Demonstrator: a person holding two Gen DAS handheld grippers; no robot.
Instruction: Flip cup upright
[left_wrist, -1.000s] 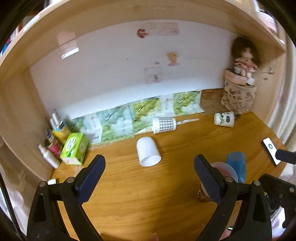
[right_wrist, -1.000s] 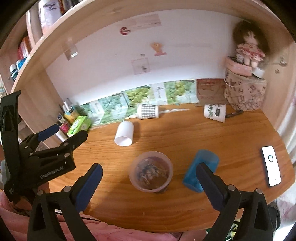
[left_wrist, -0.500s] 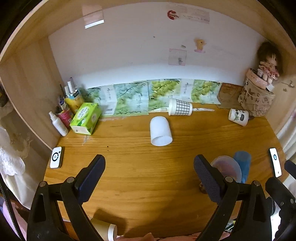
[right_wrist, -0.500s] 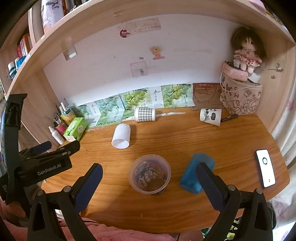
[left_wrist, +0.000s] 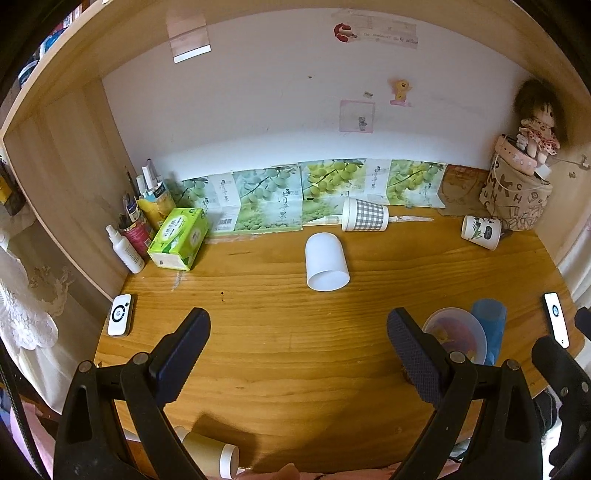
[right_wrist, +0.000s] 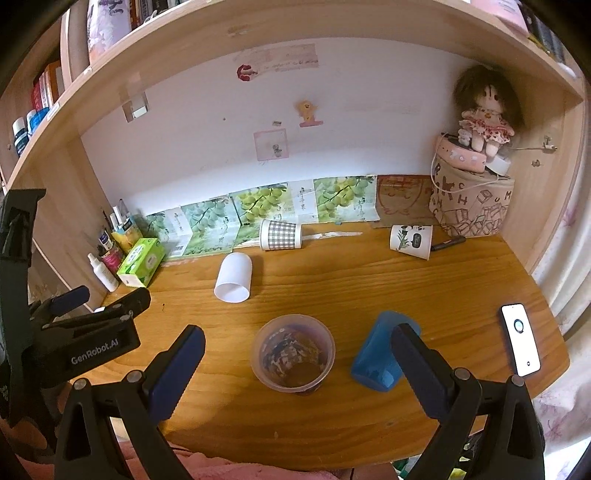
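Observation:
A plain white cup lies on its side mid-desk, mouth toward me; it also shows in the right wrist view. A checked paper cup and a printed white cup lie on their sides further back. A blue cup lies tipped beside an upright clear tub. My left gripper is open and empty, well short of the white cup. My right gripper is open and empty, jaws either side of the tub, above it.
A green tissue box and bottles stand at the left wall. A doll on a printed box is at back right. Phones lie at the right edge and left edge. A paper tube lies below the front edge.
The left gripper has pulled back and turned left, so more of the desk's left side and front edge shows. The right gripper has drawn back slightly. Both stay open.

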